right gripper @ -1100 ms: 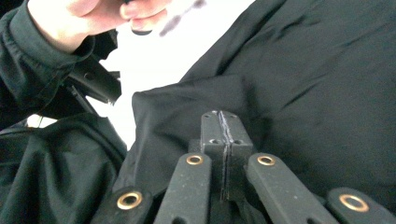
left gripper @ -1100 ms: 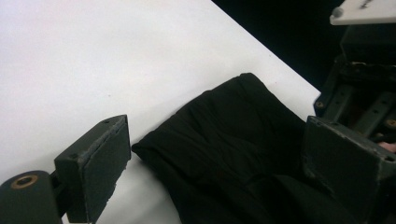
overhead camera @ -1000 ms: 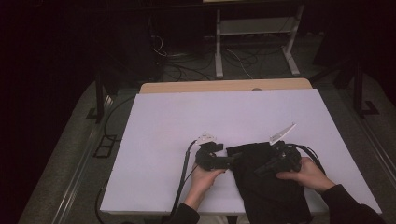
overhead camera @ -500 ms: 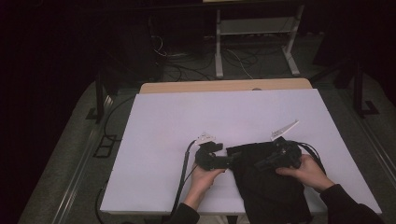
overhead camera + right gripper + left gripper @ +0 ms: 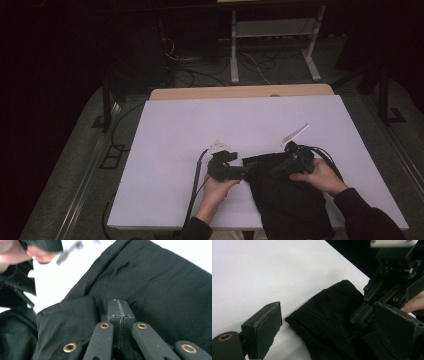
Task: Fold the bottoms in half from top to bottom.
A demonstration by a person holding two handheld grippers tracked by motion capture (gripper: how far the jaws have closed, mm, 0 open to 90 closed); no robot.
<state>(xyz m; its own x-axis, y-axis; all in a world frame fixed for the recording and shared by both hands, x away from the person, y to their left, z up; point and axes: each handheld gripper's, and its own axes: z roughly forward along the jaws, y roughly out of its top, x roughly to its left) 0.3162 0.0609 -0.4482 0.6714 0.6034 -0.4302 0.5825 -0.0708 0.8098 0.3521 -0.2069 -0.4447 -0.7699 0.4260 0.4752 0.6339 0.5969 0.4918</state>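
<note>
While the black garment is spread at the table's five o'clock edge, the left gripper is held wide open at its nine o'clock hem. At the cloth's twelve o'clock, the right gripper is seen pressed fully closed, its jaws meeting flat against the fabric.

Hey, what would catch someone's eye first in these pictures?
A black cloth lies crumpled on the near right of the white table, spilling over its near edge. The right gripper rests on it with jaws shut. The left gripper sits open at the cloth's left edge.
</note>
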